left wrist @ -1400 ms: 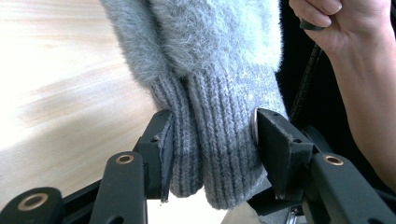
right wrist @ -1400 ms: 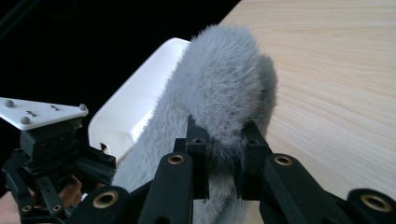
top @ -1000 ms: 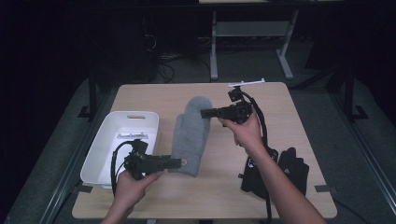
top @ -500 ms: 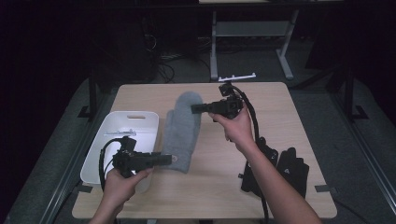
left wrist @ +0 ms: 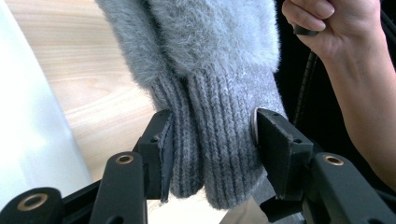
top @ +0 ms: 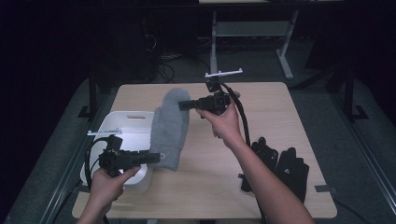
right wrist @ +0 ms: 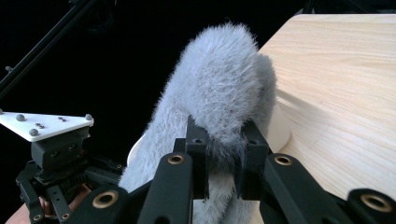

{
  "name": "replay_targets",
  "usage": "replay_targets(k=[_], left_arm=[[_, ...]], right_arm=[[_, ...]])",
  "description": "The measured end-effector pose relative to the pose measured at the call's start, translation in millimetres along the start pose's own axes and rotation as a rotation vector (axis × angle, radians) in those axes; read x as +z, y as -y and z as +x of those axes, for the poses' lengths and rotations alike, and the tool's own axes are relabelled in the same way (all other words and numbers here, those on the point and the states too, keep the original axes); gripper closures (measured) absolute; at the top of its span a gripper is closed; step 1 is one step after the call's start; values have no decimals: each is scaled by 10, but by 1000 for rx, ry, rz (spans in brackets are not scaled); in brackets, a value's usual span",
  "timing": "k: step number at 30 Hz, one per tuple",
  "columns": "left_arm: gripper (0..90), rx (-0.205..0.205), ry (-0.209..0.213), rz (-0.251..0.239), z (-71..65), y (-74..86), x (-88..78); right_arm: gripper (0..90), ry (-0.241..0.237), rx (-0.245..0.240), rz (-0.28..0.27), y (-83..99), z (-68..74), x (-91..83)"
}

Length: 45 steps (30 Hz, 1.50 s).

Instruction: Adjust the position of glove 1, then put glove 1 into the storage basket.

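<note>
In the left gripper view, the grey mitten (left wrist: 210,79) is cut off by the top edge, and the white tub (left wrist: 32,135) by the left edge. The rib of the cuff between the left claw (left wrist: 212,140) pads is partly covered by them. In the right gripper view, the mitten's lower part is hidden behind the right claw (right wrist: 223,154). In the high view, the tub's near corner is hidden behind the left hand (top: 108,183), and the black items (top: 280,163) on the counter (top: 280,112) are too dark to be identified.
</note>
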<state>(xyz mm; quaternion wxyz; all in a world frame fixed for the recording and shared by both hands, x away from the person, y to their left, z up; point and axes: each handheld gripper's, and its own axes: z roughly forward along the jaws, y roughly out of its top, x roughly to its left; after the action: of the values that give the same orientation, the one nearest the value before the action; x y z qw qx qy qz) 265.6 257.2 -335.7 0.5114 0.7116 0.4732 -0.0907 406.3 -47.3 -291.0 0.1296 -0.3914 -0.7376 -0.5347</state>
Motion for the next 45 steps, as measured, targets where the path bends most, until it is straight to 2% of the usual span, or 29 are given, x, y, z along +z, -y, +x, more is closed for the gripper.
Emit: replay_targets(k=[7,11,22,31,38,45], left_arm=[[494,-2,-18,-16,31,4,-170],[495,-6,-21,-25,53,14,-262],[495,-21,-34,-38,161,36,-424],[495,-28,-64,-52,220,34,-586],[495,-52,-72,-50,281,86,-666],[495,-46,-77,-50,347,137,-740]], right_arm=[[785,-17,0,9,-64,77,136],[784,-34,-1,12,-111,167,237],[784,-49,16,27,-138,183,430],[784,-64,16,27,-184,244,641],[784,-67,26,45,-165,256,761],[784,-72,32,62,-143,270,892]])
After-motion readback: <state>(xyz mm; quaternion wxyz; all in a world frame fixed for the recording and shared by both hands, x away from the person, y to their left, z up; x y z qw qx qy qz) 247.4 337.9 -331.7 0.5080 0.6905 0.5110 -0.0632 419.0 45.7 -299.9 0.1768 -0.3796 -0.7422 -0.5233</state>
